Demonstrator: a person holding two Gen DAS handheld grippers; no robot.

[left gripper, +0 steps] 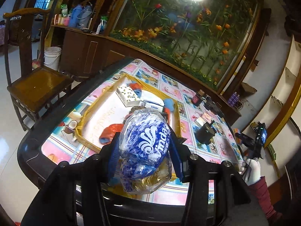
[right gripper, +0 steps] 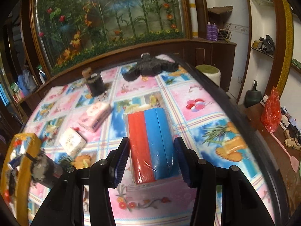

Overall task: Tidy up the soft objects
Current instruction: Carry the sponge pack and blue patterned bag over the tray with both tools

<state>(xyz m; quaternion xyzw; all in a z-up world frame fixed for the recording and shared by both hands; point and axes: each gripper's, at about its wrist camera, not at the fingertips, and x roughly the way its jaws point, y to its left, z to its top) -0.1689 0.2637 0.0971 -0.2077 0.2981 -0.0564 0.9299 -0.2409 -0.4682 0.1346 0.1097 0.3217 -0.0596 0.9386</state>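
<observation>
Blue-and-white tissue pack (left gripper: 145,143) pinched between my left tool (left gripper: 144,150) fingers, held up off the counter (left gripper: 199,162) above the near corner of the gold-walled tray (left gripper: 94,101); only the left view shows the tray's inside: a spotted white box (left gripper: 128,94), a red-and-blue bundle (left gripper: 111,133), more soft items crowded at its far right corner; bare tray floor at its left half. My right tool (right gripper: 151,160) spread, fingers either side of the red-and-blue wrapped sponge pack (right gripper: 150,146) lying flat on the counter, pads close to it, contact unclear. Only the right view shows two small pink-white packets (right gripper: 96,116) left of the pack, a dark jar (right gripper: 96,86) beyond; open cloth to the right up to the counter's dark edge (right gripper: 216,86).
</observation>
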